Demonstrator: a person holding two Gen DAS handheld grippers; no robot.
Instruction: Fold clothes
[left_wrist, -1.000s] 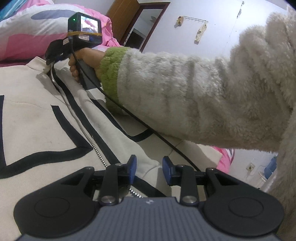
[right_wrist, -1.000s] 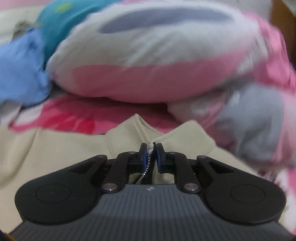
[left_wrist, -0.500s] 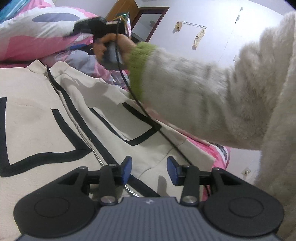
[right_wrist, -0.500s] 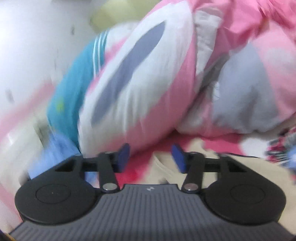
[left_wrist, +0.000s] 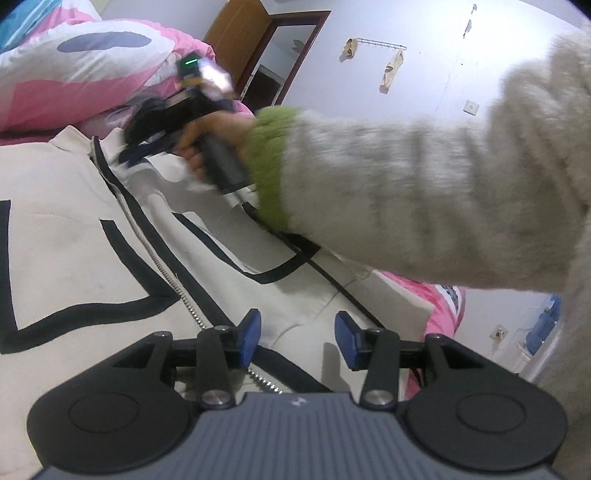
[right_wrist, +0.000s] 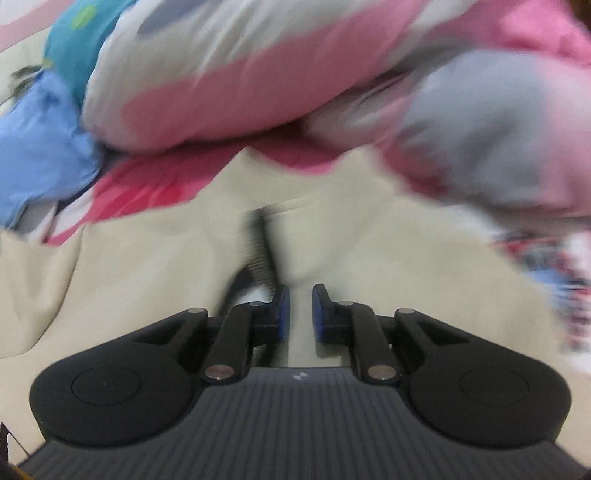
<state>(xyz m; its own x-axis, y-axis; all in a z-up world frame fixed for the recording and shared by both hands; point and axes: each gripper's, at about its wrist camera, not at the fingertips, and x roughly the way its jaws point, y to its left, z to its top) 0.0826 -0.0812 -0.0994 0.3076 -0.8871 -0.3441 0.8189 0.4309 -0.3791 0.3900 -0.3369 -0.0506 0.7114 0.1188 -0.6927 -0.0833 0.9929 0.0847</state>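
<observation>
A cream jacket (left_wrist: 66, 236) with black lines lies spread on the bed, under both hand-held grippers. Ahead, a pink pillow (right_wrist: 229, 74). Left hand-held gripper (left_wrist: 297, 338): spread, empty. Right hand-held gripper (right_wrist: 300, 314): narrowly parted beside the zipper (right_wrist: 258, 254), gripping nothing.

Both rigs look the same: the left gripper (left_wrist: 297, 338) and right gripper (right_wrist: 299, 314) each have a ribbed grey body flanked by two round black discs, black linkage arms with shiny silver pivot screws, and blue pads on the jaws. The person's fluffy cream fleece sleeve (left_wrist: 424, 192) ends in a lime-green knit cuff (left_wrist: 271, 166), with a thin black cable (left_wrist: 332, 277) trailing underneath.
</observation>
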